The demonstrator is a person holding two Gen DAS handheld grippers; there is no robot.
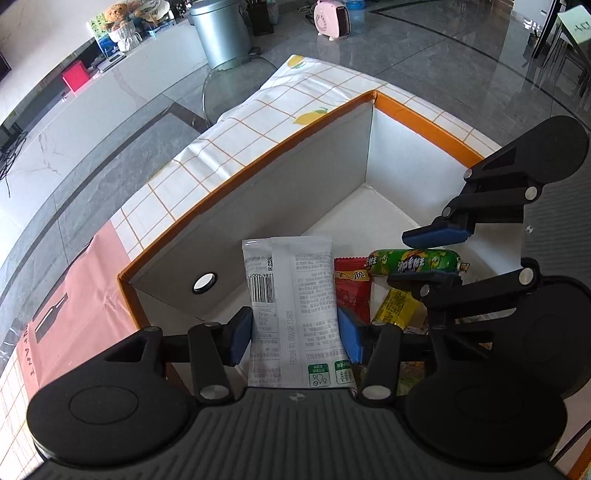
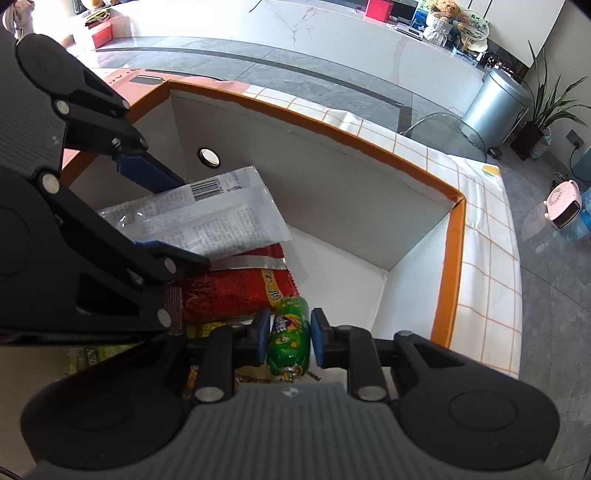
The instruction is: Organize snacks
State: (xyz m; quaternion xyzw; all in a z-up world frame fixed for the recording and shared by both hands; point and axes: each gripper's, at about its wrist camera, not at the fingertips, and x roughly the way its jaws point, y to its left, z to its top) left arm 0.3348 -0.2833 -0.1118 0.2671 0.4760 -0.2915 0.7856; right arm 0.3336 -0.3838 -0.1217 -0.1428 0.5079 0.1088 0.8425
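Note:
My left gripper point(image 1: 295, 334) is shut on a white snack packet point(image 1: 291, 302) with a barcode and holds it over the orange-rimmed white box point(image 1: 258, 162). My right gripper point(image 2: 288, 338) is shut on a green sausage point(image 2: 290, 341) inside the same box point(image 2: 332, 122). In the left wrist view the right gripper point(image 1: 432, 254) holds the green sausage point(image 1: 413, 260) above a red packet point(image 1: 352, 291) and a yellow packet point(image 1: 395, 308). In the right wrist view the left gripper point(image 2: 162, 210) holds the white packet point(image 2: 221, 218) above the red packet point(image 2: 236, 291).
The box sits on a white checked cloth point(image 1: 236, 125) with lemon prints. A pink mat point(image 1: 81, 295) lies at the left. Beyond the table stand a glass chair point(image 1: 229, 85), a grey bin point(image 1: 221, 33) and a pink heater point(image 1: 332, 18).

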